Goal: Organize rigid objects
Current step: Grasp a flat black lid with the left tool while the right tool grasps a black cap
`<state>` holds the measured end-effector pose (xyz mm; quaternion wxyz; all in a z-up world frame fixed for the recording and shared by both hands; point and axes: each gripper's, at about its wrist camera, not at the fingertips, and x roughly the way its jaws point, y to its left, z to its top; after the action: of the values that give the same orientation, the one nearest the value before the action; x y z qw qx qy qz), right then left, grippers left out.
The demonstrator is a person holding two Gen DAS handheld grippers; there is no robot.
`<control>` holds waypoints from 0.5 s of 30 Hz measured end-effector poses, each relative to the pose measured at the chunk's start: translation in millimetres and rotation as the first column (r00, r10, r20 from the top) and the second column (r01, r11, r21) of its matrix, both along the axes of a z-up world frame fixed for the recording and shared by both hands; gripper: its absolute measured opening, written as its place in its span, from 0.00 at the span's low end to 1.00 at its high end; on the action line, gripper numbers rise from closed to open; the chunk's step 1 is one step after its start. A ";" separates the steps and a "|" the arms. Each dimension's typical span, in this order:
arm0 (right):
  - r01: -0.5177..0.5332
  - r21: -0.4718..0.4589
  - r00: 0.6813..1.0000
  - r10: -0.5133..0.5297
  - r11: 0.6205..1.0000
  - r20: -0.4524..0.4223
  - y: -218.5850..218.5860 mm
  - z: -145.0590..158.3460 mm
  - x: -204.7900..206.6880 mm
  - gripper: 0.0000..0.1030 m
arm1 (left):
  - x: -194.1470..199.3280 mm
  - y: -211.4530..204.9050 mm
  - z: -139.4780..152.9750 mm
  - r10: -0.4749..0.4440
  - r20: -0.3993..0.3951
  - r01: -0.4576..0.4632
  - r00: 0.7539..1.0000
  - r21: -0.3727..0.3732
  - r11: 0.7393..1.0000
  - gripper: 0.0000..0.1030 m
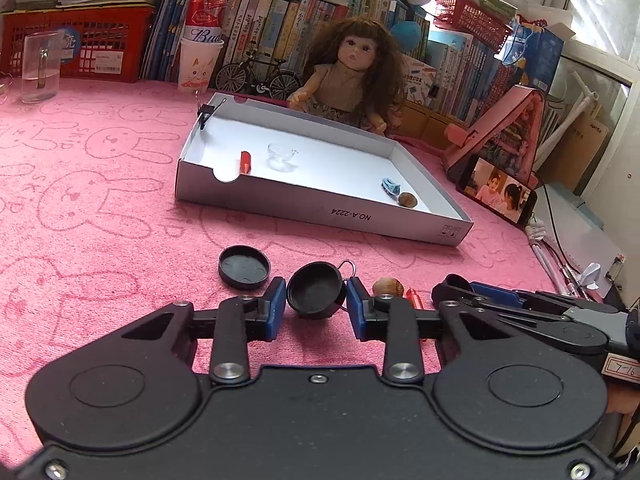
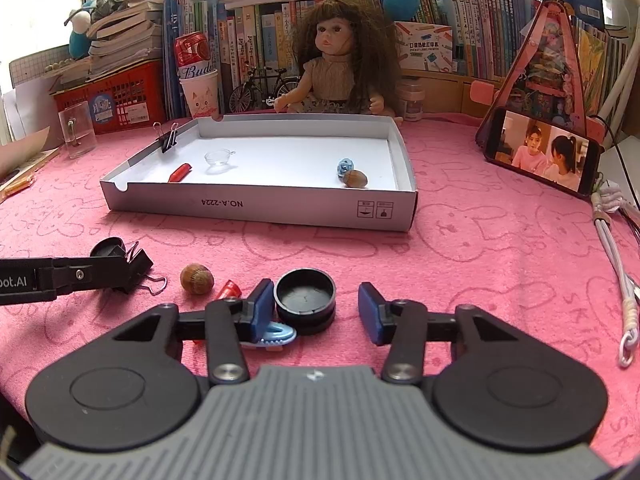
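Note:
In the left wrist view my left gripper [image 1: 316, 306] is shut on a black round cap [image 1: 316, 290], which sits tilted with both blue pads against its sides. A wire loop of a binder clip [image 1: 348, 268] shows just behind it. A second black cap [image 1: 244, 267] lies flat to the left. In the right wrist view my right gripper [image 2: 316, 310] is open around another black cap [image 2: 306, 300]; the left pad touches it and a gap remains on the right. A blue hair clip [image 2: 276, 336] lies under the left finger. A nut [image 2: 196, 278] and a red piece [image 2: 230, 292] lie nearby.
A white box lid [image 2: 256, 204] stands further back on the pink cloth [image 2: 480, 260], holding a red piece, a clear small cup, a blue clip and a nut, with a binder clip on its rim. Behind are a doll [image 2: 340, 68], a phone [image 2: 540, 154] and books. A white cord [image 2: 612, 248] lies right.

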<state>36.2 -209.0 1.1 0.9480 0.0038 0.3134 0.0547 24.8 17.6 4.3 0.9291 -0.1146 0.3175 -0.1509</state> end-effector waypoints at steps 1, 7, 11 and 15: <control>0.002 0.002 1.000 -0.002 1.000 0.002 0.1 0.1 -0.2 0.44 | -1.5 -2.0 1.1 0.000 0.009 0.000 1.000 0.012 1.000 0.30; 0.008 0.006 1.000 -0.008 1.000 0.011 -1.5 1.3 -1.0 0.37 | -9.6 -12.7 7.0 0.008 0.081 -0.017 0.997 0.113 0.993 0.30; 0.014 0.008 1.000 -0.014 1.000 0.017 -2.9 2.8 -1.3 0.37 | -11.2 -16.3 10.1 0.018 0.109 -0.036 0.994 0.166 0.985 0.30; 0.017 0.005 1.000 -0.018 1.000 0.025 -3.5 4.6 -1.5 0.37 | -11.5 -17.8 10.5 0.024 0.116 -0.045 0.993 0.188 0.981 0.30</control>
<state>34.6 -212.5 5.8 0.9522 0.0081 0.3016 0.0472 13.2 -0.2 14.8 0.9548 -0.0219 0.2753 -0.1099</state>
